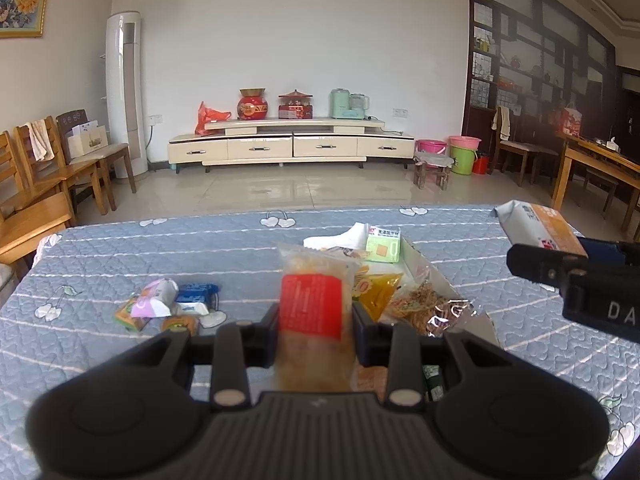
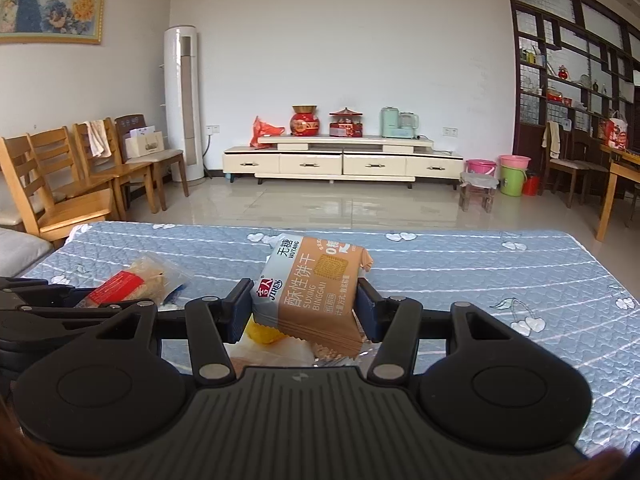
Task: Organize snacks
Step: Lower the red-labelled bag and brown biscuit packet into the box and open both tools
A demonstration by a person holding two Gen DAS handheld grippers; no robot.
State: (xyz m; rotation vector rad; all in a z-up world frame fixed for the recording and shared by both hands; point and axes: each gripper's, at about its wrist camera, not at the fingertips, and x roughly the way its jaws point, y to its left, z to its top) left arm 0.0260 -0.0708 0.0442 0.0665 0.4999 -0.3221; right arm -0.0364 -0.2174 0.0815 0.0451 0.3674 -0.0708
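While both grippers hang above the blue quilted bench (image 1: 120,248), each has a snack clamped. Left gripper (image 1: 315,320): jaws narrow, pinching a clear pastry packet with red label (image 1: 312,304), held upright. Right gripper (image 2: 305,304): jaws partly apart, pressing the sides of a tan-and-white biscuit pack (image 2: 312,284). Below and right of the left gripper, an open box (image 1: 436,276) holds several snacks. Small loose packets (image 1: 168,304) lie on the bench, left of it.

home living room, tv cabinet (image 2: 342,164), wooden chairs (image 2: 60,184), framed picture (image 2: 48,0)
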